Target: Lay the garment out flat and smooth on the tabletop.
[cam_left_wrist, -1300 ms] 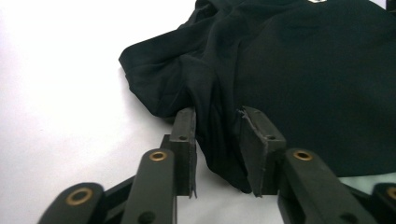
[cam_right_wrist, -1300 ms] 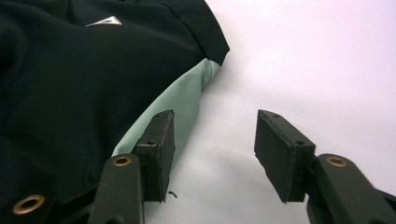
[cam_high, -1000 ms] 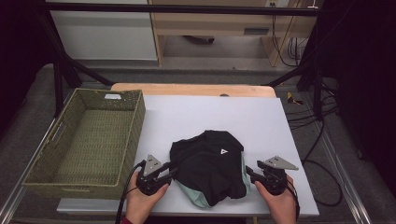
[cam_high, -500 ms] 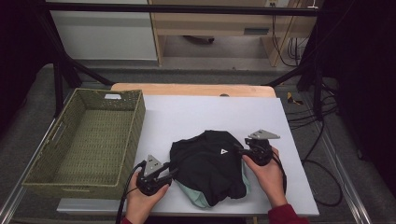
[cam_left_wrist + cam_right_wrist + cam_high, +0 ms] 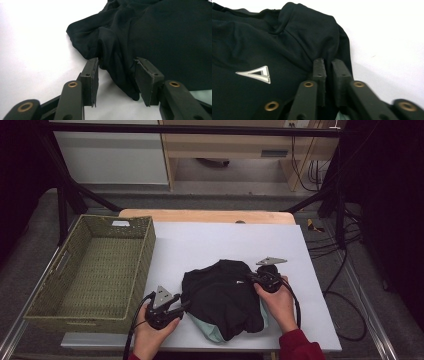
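My right hand-held gripper (image 5: 251, 279) has just been closing and now stands nearly shut, its jaws pinching a fold at the edge of the black garment (image 5: 220, 295); in the right gripper view the pads (image 5: 320, 72) sit almost together with cloth (image 5: 274, 50) caught between them. My left hand-held gripper (image 5: 184, 306) has just been opening and stands about half open, with a bunched fold of the garment (image 5: 162, 37) between the jaws. The right-hand pad (image 5: 145, 77) lies against the cloth, the left-hand pad (image 5: 93, 75) sits just off it, so I judge no firm grip there yet. The garment lies crumpled on the white surface (image 5: 210, 240) at about 6 o'clock, near my edge, a pale green lining (image 5: 212, 332) showing at its lower rim and a small silver triangle logo (image 5: 257, 73) on its face. The woven basket (image 5: 145, 245) stands at 9 o'clock, with nothing inside. Progress, by my reading: early. One side is gripped, the other not secured; lifting or smoothing the garment, and any move toward the basket, is not yet done.
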A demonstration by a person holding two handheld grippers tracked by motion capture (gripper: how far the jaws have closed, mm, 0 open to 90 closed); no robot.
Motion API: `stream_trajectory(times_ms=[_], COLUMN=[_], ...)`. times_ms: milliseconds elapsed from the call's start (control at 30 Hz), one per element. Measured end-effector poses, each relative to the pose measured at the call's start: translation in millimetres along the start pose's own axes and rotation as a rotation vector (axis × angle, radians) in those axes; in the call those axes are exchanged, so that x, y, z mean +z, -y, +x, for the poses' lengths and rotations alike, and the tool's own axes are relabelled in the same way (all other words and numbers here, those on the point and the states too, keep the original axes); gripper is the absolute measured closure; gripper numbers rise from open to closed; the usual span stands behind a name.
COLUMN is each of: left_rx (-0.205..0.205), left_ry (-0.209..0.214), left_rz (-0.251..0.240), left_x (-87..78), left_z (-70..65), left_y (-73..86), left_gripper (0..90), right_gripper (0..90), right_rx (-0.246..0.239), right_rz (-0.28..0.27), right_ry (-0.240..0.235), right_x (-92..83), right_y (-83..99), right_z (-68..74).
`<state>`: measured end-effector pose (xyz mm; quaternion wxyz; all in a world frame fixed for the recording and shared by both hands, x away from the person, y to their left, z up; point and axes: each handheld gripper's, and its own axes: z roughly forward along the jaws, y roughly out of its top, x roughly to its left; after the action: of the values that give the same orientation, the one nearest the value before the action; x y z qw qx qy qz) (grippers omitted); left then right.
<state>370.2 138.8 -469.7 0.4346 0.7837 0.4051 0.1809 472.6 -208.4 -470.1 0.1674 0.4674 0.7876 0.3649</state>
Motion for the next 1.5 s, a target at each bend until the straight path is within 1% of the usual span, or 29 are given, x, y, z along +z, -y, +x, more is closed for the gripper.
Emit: stream_trajectory(times_ms=[100, 167, 300, 333, 400, 567, 633, 733, 767, 900, 1000, 1033, 1067, 1133, 1200, 1233, 1367, 1433, 1500], left_rx=[0.004, 0.005, 0.008, 0.007, 0.005, 0.002, 0.002, 0.006, 0.006, 0.003, 0.002, 0.003, 0.003, 0.001, 0.002, 0.003, 0.004, 0.003, 0.001], left_ry=[-0.002, -0.003, -0.005, -0.006, -0.006, -0.009, -0.012, -0.010, -0.010, -0.011, -0.014, -0.014, -0.014, -0.009, -0.007, -0.007, -0.008, -0.008, -0.007], left_rz=[0.001, 0.002, 0.004, 0.004, 0.006, 0.005, 0.005, 0.008, 0.008, 0.003, 0.001, 0.001, 0.001, 0.010, 0.014, 0.013, 0.013, 0.013, 0.016], left_x=[0.1, 0.4, 0.7, 0.9, 1.2, 1.8, 1.9, 1.9, 1.8, 0.8, 0.4, 0.4, 0.5, 0.9, 1.1, 1.2, 1.4, 1.3, 1.3], left_z=[0.1, 0.2, 0.4, 0.4, 0.7, 0.7, 1.0, 1.2, 1.2, 2.2, 2.7, 2.7, 2.6, 2.7, 2.6, 2.4, 2.8, 3.1, 3.3], left_y=[0.2, 0.2, 0.4, 0.5, 0.9, 1.1, 1.3, 1.4, 1.4, 0.6, 0.4, 0.3, 0.4, 0.4, 0.3, 0.4, 0.6, 0.7, 0.4], left_gripper=[54.0, 53.8, 53.4, 53.2, 52.8, 52.4, 52.3, 52.3, 52.3, 52.2, 52.2, 52.2, 52.1, 52.0, 51.9, 51.9, 51.8, 51.7, 51.7], right_gripper=[86.0, 86.1, 86.3, 86.2, 86.3, 86.2, 86.2, 86.2, 86.2, 86.2, 86.2, 86.2, 86.0, 84.9, 81.2, 79.7, 68.1, 62.1, 59.4], right_rx=[-0.014, -0.018, 0.005, 0.009, 0.020, 0.040, 0.054, 0.086, 0.088, 0.102, 0.131, 0.150, 0.171, 0.186, 0.192, 0.189, 0.165, 0.165, 0.175], right_rz=[-0.027, -0.055, -0.130, -0.149, -0.169, -0.182, -0.186, -0.208, -0.212, -0.213, -0.205, -0.196, -0.179, -0.143, -0.108, -0.104, -0.122, -0.128, -0.138], right_ry=[0.019, 0.040, 0.053, 0.065, 0.072, 0.108, 0.117, 0.130, 0.139, 0.182, 0.210, 0.213, 0.206, 0.190, 0.176, 0.177, 0.206, 0.222, 0.235], right_x=[-8.6, -17.7, -41.3, -47.6, -55.0, -66.6, -71.0, -81.0, -84.1, -93.0, -95.5, -95.4, -94.0, -89.5, -84.1, -83.5, -87.4, -90.5, -94.6], right_y=[2.2, 4.6, 10.6, 13.1, 17.6, 33.7, 37.0, 39.9, 41.0, 47.9, 55.0, 57.7, 61.6, 67.2, 72.6, 73.2, 73.0, 74.6, 77.6], right_z=[3.3, 5.8, 5.5, 4.0, 1.3, -6.7, -10.9, -19.5, -21.8, -30.4, -39.6, -42.4, -45.5, -48.1, -47.9, -47.0, -42.0, -40.3, -39.4])
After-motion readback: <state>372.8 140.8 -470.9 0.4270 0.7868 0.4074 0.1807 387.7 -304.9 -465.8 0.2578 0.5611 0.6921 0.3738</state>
